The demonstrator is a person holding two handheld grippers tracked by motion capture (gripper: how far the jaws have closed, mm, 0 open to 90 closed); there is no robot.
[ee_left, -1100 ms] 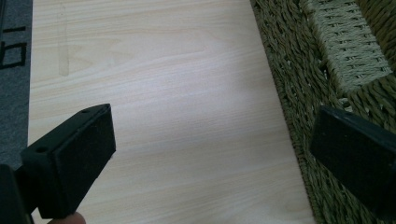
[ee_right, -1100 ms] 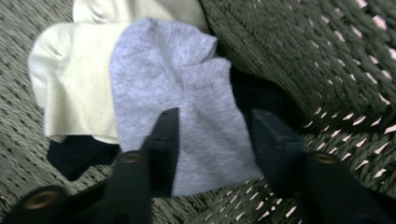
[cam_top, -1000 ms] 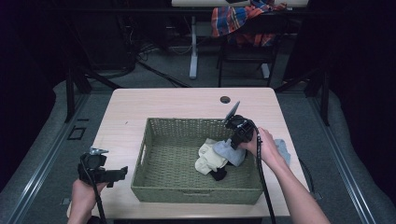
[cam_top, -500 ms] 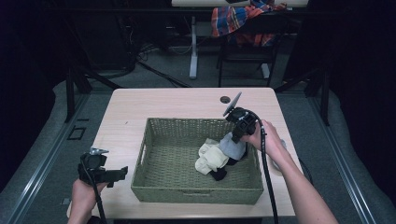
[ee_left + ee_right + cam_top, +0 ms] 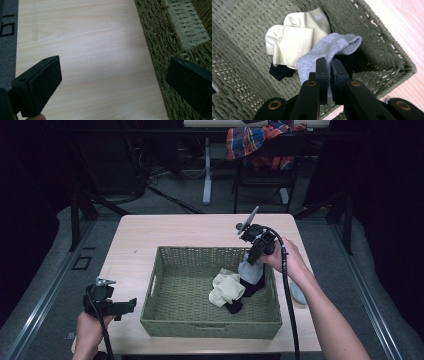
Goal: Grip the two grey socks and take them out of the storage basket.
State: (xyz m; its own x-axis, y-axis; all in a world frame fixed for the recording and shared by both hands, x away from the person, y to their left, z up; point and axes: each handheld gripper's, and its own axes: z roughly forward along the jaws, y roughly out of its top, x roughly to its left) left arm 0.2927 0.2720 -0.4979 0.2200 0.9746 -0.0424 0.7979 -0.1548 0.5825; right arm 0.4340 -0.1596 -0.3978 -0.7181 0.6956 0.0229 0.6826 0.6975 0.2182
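Note:
A green woven basket (image 5: 210, 327) sits mid-table. My right gripper (image 5: 252, 259) hangs over its right end, pointing down, shut on a grey sock (image 5: 250, 271) that dangles into the basket. In the right gripper view the closed jaws (image 5: 329, 63) pinch the grey sock (image 5: 329, 47) near its cuff. Below it on the basket floor lie a cream sock (image 5: 226, 289) and a black sock (image 5: 234, 307). My left gripper (image 5: 131, 304) is held low at the table's front left, open, its jaws (image 5: 112, 75) empty over bare wood beside the basket wall (image 5: 160, 50).
Another pale grey sock (image 5: 298, 292) lies on the table right of the basket, partly behind the right forearm. Bare tabletop (image 5: 150, 235) surrounds the basket at left and back. A chair with plaid cloth (image 5: 260, 142) stands beyond the table.
My right gripper has risen from low in the basket, lifting the grey sock off the cream one. The left gripper has stayed put.

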